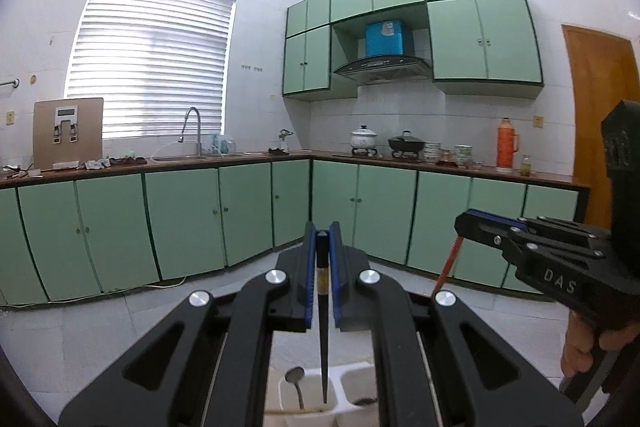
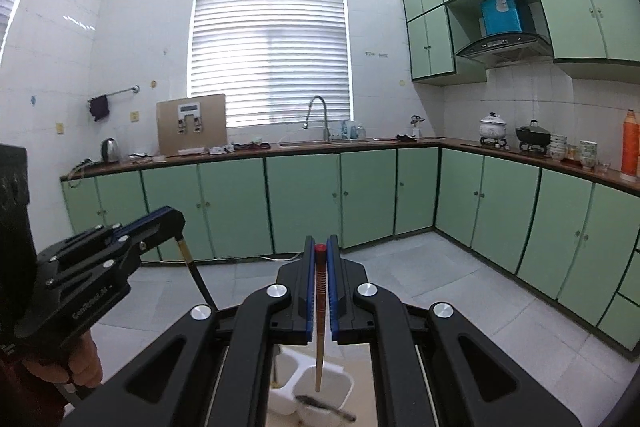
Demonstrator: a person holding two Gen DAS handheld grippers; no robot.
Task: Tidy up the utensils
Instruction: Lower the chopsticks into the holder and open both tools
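My left gripper [image 1: 322,231] is shut on a black chopstick [image 1: 323,327] that hangs tip-down over a white divided holder [image 1: 340,383]. A metal spoon [image 1: 295,381] stands in the holder's left compartment. My right gripper [image 2: 320,245] is shut on a wooden chopstick with a red top [image 2: 319,319], its tip over the white holder [image 2: 324,385]. A dark utensil [image 2: 324,405] lies across a front compartment. Each gripper shows in the other's view: the right one [image 1: 466,225] with its red chopstick, the left one [image 2: 176,223] with its black chopstick.
Both grippers are held high above the holder, facing a kitchen. Green cabinets [image 1: 180,223] run under a brown counter with a sink and faucet [image 1: 192,131]. Pots [image 1: 406,145], bowls and an orange thermos [image 1: 507,143] stand on the right counter. A wooden door [image 1: 600,115] is at far right.
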